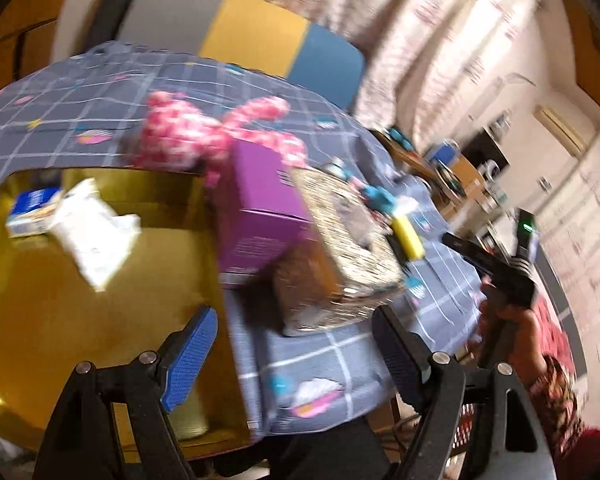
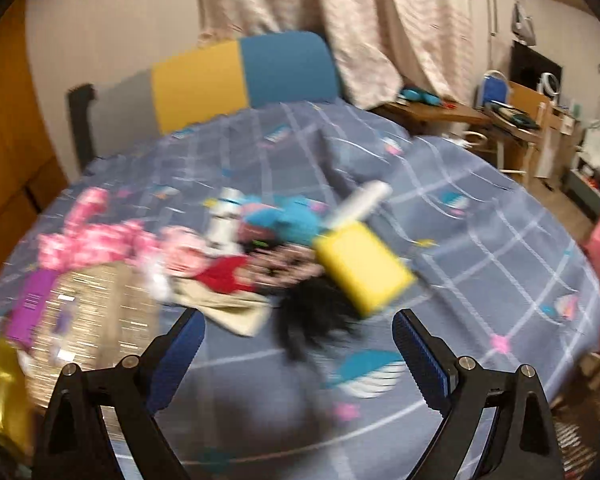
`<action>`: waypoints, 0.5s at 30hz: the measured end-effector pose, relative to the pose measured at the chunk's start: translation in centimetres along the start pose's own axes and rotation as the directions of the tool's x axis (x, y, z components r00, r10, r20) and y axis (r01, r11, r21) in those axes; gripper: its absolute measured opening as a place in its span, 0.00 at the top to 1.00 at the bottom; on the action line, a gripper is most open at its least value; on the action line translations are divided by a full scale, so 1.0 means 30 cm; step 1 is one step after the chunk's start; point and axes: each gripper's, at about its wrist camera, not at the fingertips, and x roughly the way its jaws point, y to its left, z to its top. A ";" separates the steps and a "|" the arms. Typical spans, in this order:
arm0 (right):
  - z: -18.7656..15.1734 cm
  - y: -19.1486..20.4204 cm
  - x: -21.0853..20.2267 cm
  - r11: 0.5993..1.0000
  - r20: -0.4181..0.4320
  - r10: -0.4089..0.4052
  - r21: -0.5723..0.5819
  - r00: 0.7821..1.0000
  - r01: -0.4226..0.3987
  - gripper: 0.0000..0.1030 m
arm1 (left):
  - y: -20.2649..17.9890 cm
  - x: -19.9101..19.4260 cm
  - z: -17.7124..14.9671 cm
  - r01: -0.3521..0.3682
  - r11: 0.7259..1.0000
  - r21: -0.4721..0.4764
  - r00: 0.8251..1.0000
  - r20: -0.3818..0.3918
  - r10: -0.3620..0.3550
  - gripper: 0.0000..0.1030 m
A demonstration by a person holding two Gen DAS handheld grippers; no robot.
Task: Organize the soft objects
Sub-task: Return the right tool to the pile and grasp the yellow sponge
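I see the bed [image 2: 480, 240] carrying a pile of soft toys [image 2: 260, 264], near the woven basket [image 2: 92, 320]. The yellow box [image 1: 100, 280] holds a white packet [image 1: 94, 228] and a blue carton [image 1: 32, 210]. I judge this a reach phase: next, centre on one toy. Left gripper [image 1: 296, 344] and right gripper [image 2: 300, 352] fingers stand wide apart, empty.

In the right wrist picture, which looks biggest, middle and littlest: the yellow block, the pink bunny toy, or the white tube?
1. pink bunny toy, largest
2. yellow block, close behind; it lies nearer the camera, so the order is unsure
3. white tube, smallest

The blur makes the edges fuzzy.
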 end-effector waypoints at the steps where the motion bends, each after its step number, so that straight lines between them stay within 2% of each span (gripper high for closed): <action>1: -0.002 -0.024 0.014 1.000 -0.008 -0.020 -0.003 1.000 0.020 0.07 | -0.026 0.016 0.001 0.010 1.000 0.016 1.000 -0.011 -0.010 0.22; 6: 0.033 -0.128 0.117 0.995 -0.049 -0.089 -0.044 0.995 0.087 0.07 | -0.141 0.079 -0.002 0.045 0.996 0.074 0.998 -0.054 -0.041 0.22; 12: 0.118 -0.165 0.313 0.990 -0.123 -0.103 -0.112 0.987 0.090 0.07 | -0.261 0.125 0.002 0.070 0.987 0.144 0.994 -0.098 -0.056 0.22; 15: 0.137 -0.172 0.386 0.992 -0.163 -0.071 -0.116 0.984 0.052 0.07 | -0.317 0.141 0.016 0.072 0.981 0.182 0.993 -0.106 -0.054 0.22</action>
